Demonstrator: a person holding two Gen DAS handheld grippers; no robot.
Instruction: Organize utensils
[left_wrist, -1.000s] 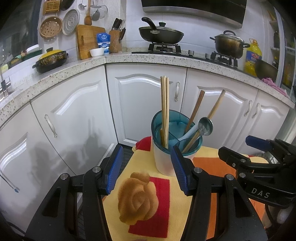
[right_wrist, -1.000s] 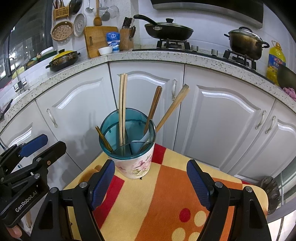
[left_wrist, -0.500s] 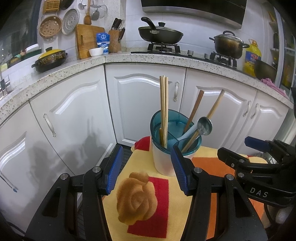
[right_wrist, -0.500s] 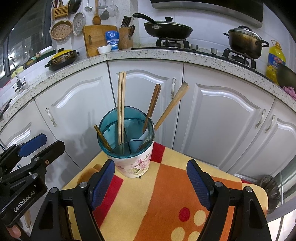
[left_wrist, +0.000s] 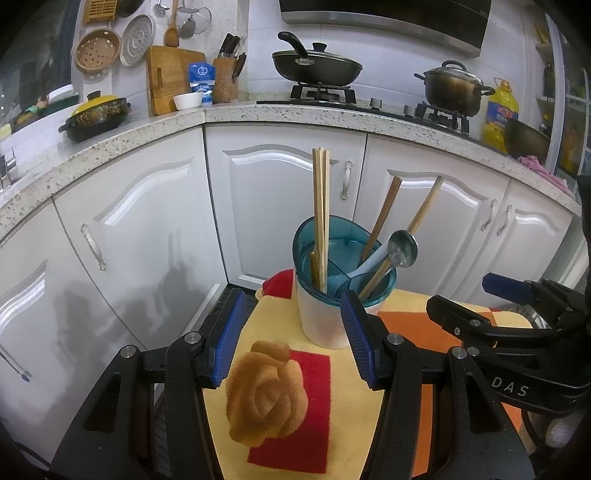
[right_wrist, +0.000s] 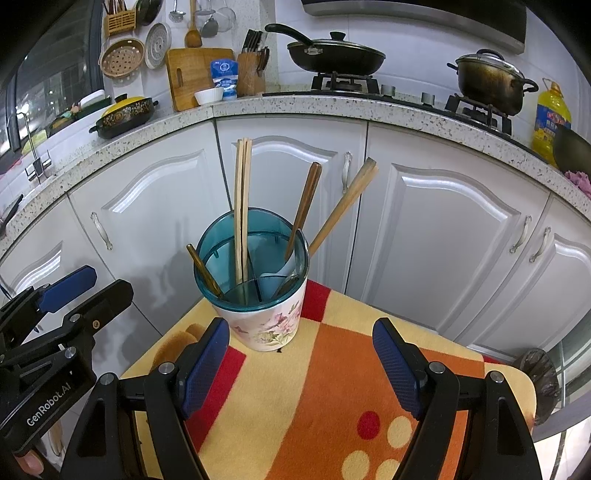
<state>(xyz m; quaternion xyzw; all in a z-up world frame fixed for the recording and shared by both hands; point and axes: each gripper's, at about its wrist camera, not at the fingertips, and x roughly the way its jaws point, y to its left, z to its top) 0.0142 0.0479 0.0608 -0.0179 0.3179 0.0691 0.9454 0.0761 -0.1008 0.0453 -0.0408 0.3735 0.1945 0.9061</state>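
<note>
Standing upright on the patterned cloth (right_wrist: 332, 387), the holder (right_wrist: 264, 314) already carries the chopsticks (right_wrist: 242, 210), two wooden handles, a short brown utensil and a pale spoon (left_wrist: 373, 260). Nothing is seen loose on the cloth.

Left gripper (left_wrist: 291, 332): jaws apart, empty, the holder just beyond its right finger. Right gripper (right_wrist: 301, 365): jaws apart, empty, near the holder's right side.

Risk, as judged: the holder looks top-heavy, with tall handles leaning right. A finger brushing the chopsticks or the rim could tip it toward the cloth's far edge, which lies close behind.

View differences: the left wrist shows a metal ladle bowl (left_wrist: 402, 247) and a raised rose (left_wrist: 266, 395) on the cloth. The right wrist shows the holder's floral print and inner dividers, and the short brown utensil (right_wrist: 203, 269) against the left rim.
</note>
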